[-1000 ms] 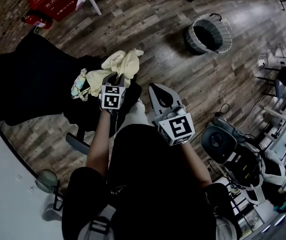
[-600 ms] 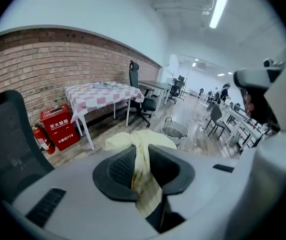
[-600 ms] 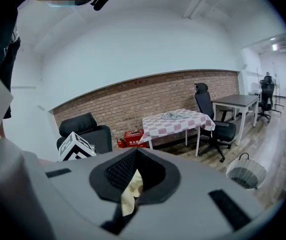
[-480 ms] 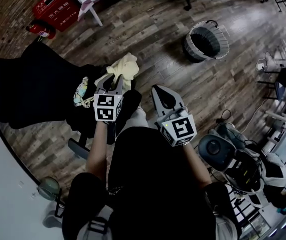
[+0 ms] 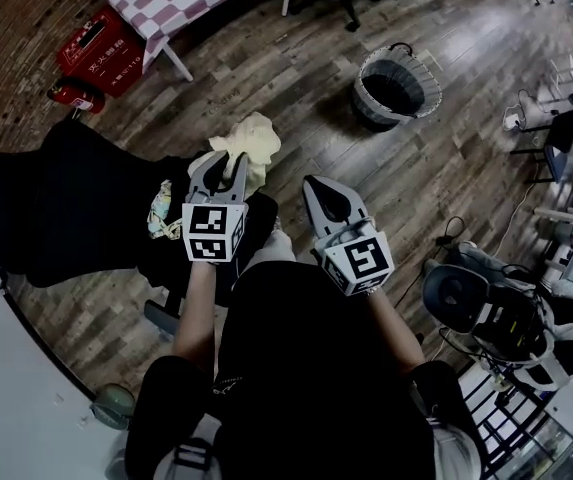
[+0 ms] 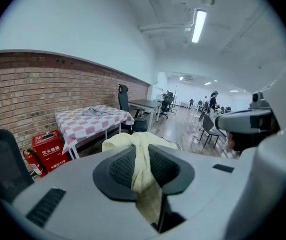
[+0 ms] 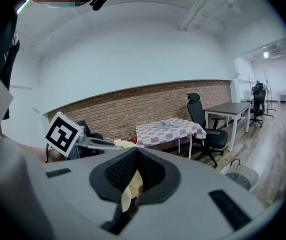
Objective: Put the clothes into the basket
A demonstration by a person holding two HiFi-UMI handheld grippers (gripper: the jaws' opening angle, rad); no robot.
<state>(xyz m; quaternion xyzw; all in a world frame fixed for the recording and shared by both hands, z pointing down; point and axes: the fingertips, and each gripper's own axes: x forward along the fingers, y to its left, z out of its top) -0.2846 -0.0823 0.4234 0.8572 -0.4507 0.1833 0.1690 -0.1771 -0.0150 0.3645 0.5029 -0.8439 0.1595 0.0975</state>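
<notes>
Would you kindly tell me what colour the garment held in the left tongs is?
Pale yellow: the garment shows best in the left gripper view.

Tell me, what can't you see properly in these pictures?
- Basket inside: head view, too dark and small to show any clothes.
- Patterned garment: head view, partly behind the left tongs.
- Yellow cloth: left gripper view, its lower end disappears between the gripping tongs.
- Yellowish bit at the shut right tongs: right gripper view, too small to identify.
</notes>
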